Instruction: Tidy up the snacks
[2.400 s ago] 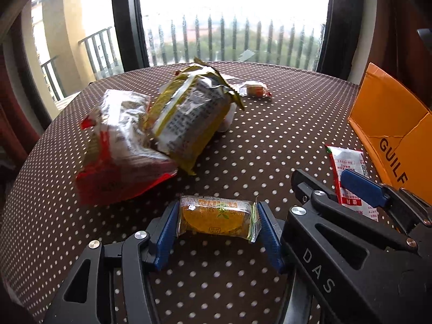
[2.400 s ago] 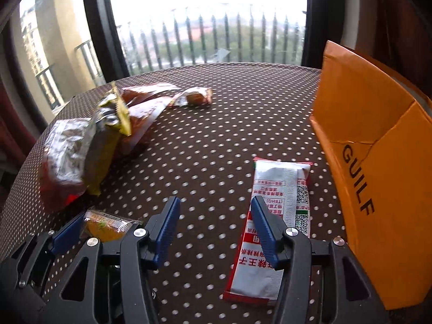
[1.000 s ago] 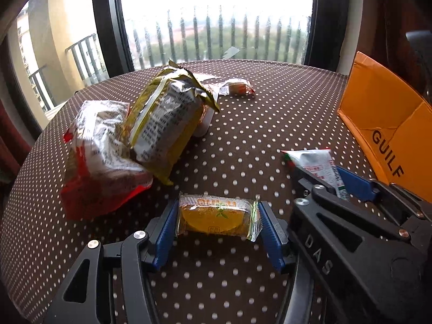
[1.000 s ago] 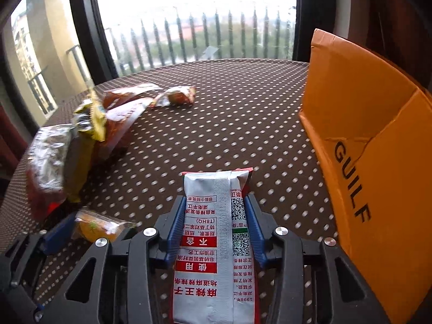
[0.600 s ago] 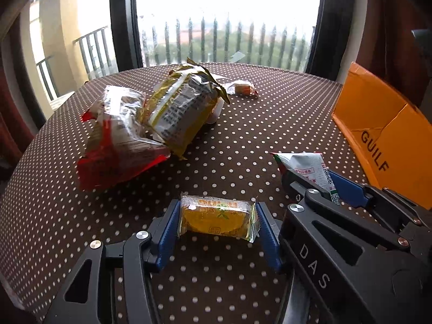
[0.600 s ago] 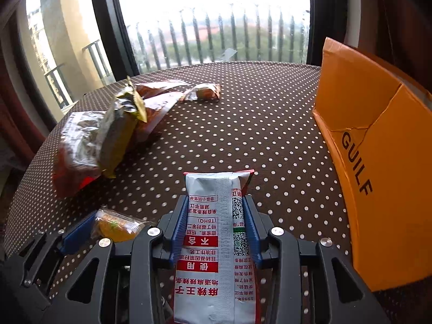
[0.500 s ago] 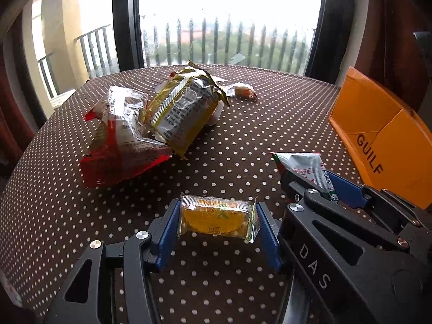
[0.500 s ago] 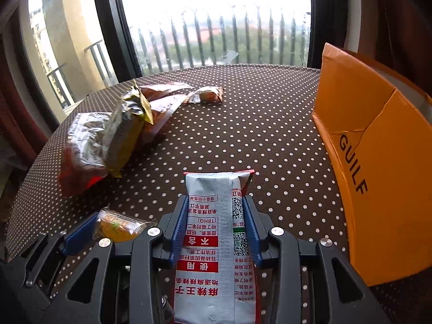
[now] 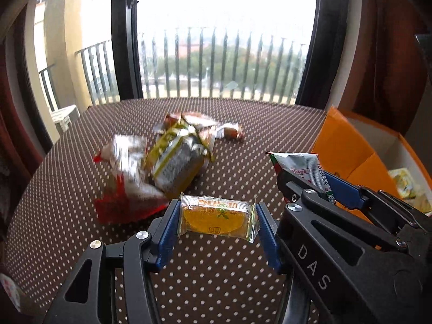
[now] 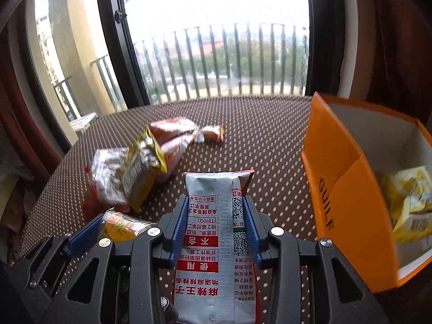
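Snacks are clamped in both tongs, each lifted clear of the dotted tablecloth (image 9: 270, 124). The left gripper (image 9: 217, 222) has just been closing, and its blue pads press on the two crimped ends of a small clear-wrapped orange jelly (image 9: 217, 216), which sits crosswise between them. The right gripper (image 10: 216, 224) pinches a long silver packet with red print (image 10: 216, 229) by its long edges; the packet runs lengthwise through the jaws, its top end sticking out ahead of the fingertips and its lower end trailing back toward the camera. The two tongs sit side by side, the left one just beside the right one's left finger.

Ahead and to the left of both tongs, a heap of loose packets lies on the cloth: a red-and-clear bag (image 9: 124, 186), a yellow-green bag (image 9: 175, 167) leaning on it, and a small brown wrapped piece (image 10: 212, 133) at the far edge of the heap.

To the right of the right gripper stands an open orange box (image 10: 348, 205) marked GUILF, with yellow packets (image 10: 410, 205) lying inside it.
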